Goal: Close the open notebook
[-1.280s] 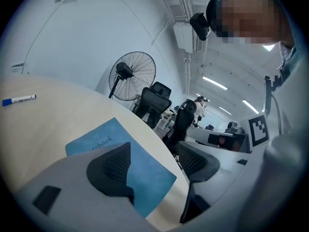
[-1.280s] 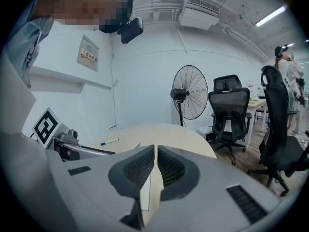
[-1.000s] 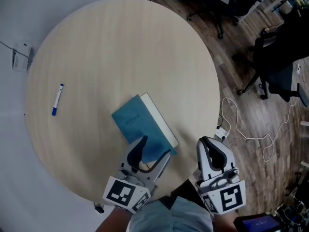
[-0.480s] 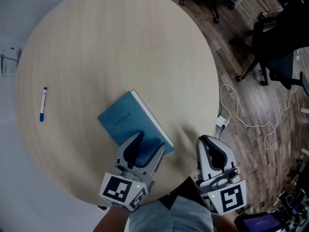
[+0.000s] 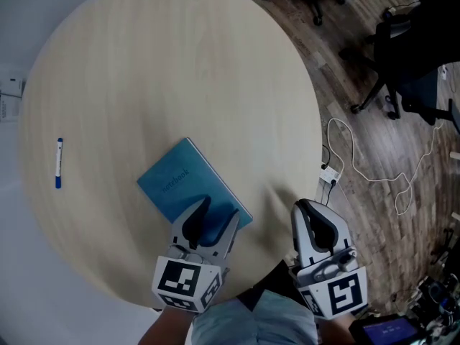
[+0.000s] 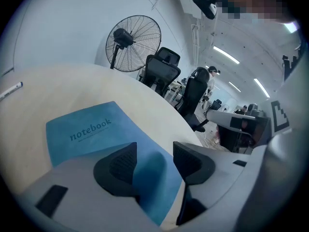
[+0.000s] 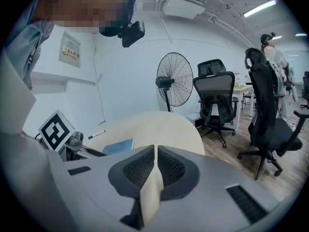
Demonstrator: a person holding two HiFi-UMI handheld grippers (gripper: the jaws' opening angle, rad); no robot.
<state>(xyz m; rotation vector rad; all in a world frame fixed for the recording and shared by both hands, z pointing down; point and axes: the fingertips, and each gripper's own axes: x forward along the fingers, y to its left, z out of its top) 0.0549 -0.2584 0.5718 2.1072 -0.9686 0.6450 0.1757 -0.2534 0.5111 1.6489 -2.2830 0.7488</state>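
The blue notebook (image 5: 180, 182) lies closed and flat on the round wooden table (image 5: 180, 70), cover up with "notebook" printed on it (image 6: 89, 128). My left gripper (image 5: 215, 215) hovers over its near corner, tilted downward. Its jaws have just been closing but still stand apart, with only the cover seen beneath the gap (image 6: 153, 153) and nothing pinched. My right gripper (image 5: 310, 218) is at the table's near right edge, apart from the notebook, its pads together and empty (image 7: 155, 161). The right gripper view shows the notebook (image 7: 118, 146) small, off to the left.
A blue-capped pen (image 5: 58, 162) lies on the table's left side. A white cable and plug (image 5: 338, 160) trail across the wooden floor to the right. Black office chairs (image 5: 406, 63) stand beyond it. A pedestal fan (image 6: 130, 40) stands behind the table.
My left gripper has sunk toward the notebook's near corner and its jaws have narrowed. The right gripper has dropped slightly beside the table edge. The notebook stays put.
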